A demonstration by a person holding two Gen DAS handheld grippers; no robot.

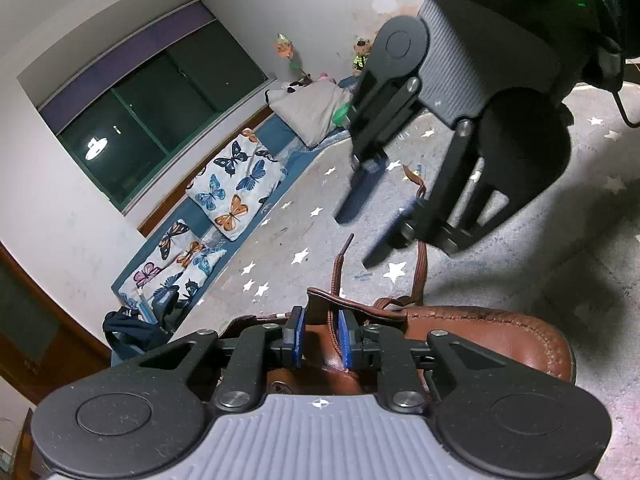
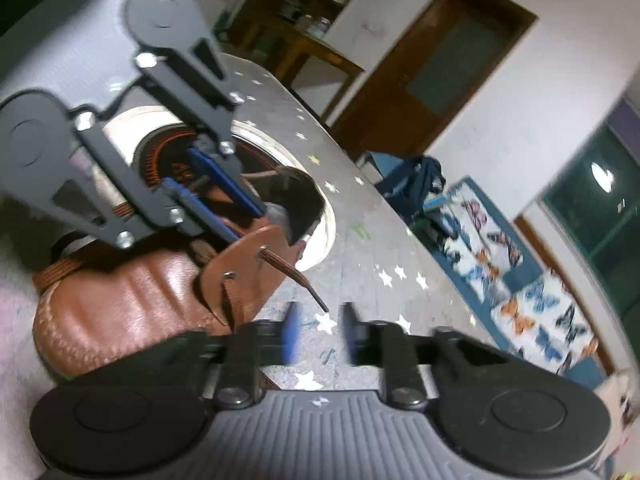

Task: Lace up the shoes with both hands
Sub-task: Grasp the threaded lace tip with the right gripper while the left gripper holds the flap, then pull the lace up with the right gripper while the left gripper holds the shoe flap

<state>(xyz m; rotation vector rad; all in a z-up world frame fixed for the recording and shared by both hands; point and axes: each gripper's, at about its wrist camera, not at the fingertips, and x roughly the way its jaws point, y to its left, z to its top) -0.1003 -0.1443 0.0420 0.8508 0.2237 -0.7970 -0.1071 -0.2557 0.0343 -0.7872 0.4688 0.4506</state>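
Now we see our left gripper (image 1: 320,338) part-open around the tongue of the glossy brown leather shoe (image 1: 480,340), a flat woven lace (image 1: 335,280) between its blue pads. Our right gripper (image 2: 318,334) hovers spread and empty beside the shoe on star-printed grey carpet (image 1: 280,240).

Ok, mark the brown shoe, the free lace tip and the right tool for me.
brown shoe (image 2: 132,312), right wrist view, on the glossy toe upper.
free lace tip (image 2: 320,303), right wrist view, on the dark aglet end.
right tool (image 2: 320,334), right wrist view, between its blue fingertips.
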